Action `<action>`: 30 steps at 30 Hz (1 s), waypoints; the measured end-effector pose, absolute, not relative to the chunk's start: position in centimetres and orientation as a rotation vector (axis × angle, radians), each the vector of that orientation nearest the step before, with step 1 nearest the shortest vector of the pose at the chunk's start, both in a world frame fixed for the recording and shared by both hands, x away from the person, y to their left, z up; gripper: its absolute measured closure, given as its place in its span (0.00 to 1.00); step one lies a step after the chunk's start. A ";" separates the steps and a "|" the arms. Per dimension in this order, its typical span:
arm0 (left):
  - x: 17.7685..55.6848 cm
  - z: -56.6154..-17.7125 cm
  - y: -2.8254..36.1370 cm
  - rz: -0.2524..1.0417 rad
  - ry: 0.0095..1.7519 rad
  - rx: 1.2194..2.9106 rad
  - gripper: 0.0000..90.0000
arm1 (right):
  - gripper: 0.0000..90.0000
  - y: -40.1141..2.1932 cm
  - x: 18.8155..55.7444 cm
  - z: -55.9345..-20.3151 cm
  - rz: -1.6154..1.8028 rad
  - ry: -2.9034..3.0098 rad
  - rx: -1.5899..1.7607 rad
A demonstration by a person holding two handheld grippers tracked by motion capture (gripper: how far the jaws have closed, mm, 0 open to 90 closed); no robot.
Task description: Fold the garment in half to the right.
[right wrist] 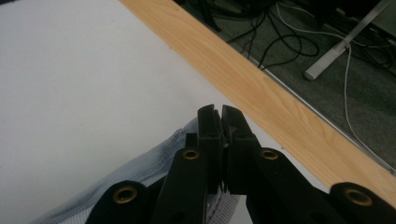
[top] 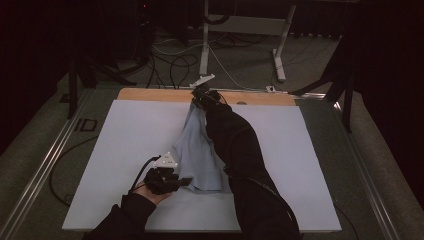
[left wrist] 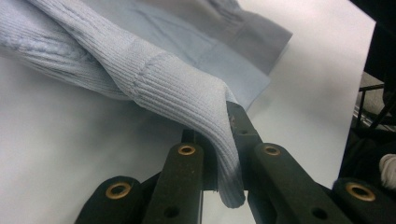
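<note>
Where both grippers clamp: sweater (left wrist: 177, 88) between fingers (left wrist: 243, 126) (ribbed edges).

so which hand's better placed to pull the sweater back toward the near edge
Probably the left. Its tool is shut on the sweater cuff near the person's side, while the right tool holds the far end out by the wooden strip.

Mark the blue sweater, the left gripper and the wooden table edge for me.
blue sweater (top: 200, 155): high view, middle of the spread fabric.
left gripper (left wrist: 223, 140): left gripper view, between its tips, shut on a ribbed cuff.
wooden table edge (right wrist: 261, 98): right gripper view, bare wood strip.
</note>
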State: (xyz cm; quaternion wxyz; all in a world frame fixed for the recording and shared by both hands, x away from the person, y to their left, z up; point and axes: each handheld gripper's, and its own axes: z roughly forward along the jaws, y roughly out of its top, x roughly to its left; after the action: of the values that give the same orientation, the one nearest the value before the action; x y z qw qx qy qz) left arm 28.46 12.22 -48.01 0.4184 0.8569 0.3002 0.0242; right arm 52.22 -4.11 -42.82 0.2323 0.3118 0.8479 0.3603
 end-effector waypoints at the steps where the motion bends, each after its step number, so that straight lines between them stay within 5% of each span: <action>1: 28.5 -47.8 12.0 0.064 0.746 2.154 0.96 | 0.98 -4.4 52.2 -42.7 0.995 2.330 0.858; 30: 29.5 -46.7 2.9 0.040 0.575 2.242 0.96 | 0.98 -12.5 51.3 -42.0 1.042 2.243 0.952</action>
State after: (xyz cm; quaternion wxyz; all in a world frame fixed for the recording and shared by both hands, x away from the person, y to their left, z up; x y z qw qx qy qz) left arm 29.54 2.89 -46.74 0.4016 0.8870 0.2275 0.0157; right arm 51.30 -12.51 -42.01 0.2431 0.3484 0.8210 0.3815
